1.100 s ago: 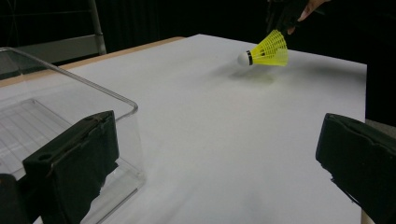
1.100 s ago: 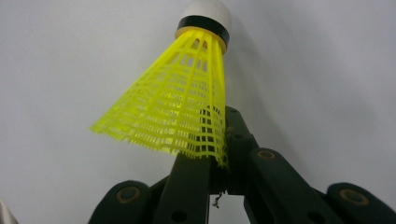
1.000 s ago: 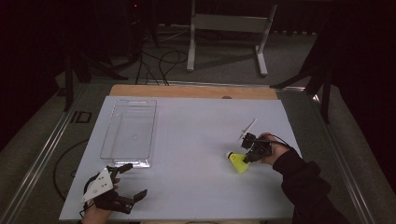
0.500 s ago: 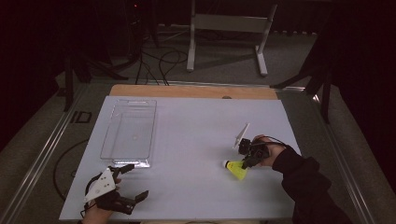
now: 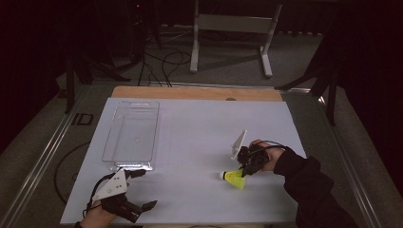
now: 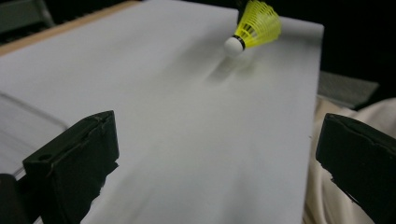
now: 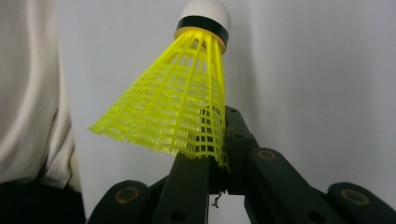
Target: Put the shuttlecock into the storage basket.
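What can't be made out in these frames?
- High view: the right gripper tips, hidden by the yellow plastic shuttlecock.
- Right gripper view: the shuttlecock skirt's inner side, hidden by its mesh.
- Left gripper view: the clear plastic tray, blurred and cut off.

the left gripper (image 6: 224, 158) shows its two black fingers (image 6: 74, 163) standing wide apart at the bottom corners, with nothing between them. beyond them lies the white sheet (image 6: 187, 121) covering the table. at the far edge a yellow shuttlecock (image 6: 254, 30) hangs above the sheet, its white cork tip pointing down and left, casting a faint shadow.
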`<state>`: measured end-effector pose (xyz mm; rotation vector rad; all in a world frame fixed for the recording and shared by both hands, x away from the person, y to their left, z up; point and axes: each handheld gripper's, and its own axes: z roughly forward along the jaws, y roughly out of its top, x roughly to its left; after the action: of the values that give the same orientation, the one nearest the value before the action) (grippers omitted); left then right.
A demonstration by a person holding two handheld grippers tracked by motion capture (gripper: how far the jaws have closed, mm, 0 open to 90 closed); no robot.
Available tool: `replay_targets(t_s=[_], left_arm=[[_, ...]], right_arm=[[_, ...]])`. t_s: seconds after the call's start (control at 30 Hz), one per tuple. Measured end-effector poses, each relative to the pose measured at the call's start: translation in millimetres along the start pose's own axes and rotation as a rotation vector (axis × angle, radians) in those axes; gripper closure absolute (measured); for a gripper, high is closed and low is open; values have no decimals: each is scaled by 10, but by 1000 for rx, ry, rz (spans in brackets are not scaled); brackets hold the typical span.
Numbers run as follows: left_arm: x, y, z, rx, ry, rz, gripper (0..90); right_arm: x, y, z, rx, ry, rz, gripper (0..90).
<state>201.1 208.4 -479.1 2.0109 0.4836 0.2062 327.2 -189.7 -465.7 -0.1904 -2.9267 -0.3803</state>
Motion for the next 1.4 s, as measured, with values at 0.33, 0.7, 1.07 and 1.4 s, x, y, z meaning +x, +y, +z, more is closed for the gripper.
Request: replay_targets(t_s=[0.33, 0.7, 1.07, 1.4], left_arm=[[68, 276, 128, 163, -137, 46, 2], [146, 691, 209, 209, -240, 40, 2], [222, 1023, 375, 265, -278, 97, 2], [260, 1311, 617, 282, -320, 140, 2]], right_arm=[[69, 80, -26, -13, 20, -33, 894], [130, 126, -85, -46, 19, -71, 894], [145, 157, -112, -51, 23, -86, 894], [162, 222, -141, -57, 16, -107, 894]])
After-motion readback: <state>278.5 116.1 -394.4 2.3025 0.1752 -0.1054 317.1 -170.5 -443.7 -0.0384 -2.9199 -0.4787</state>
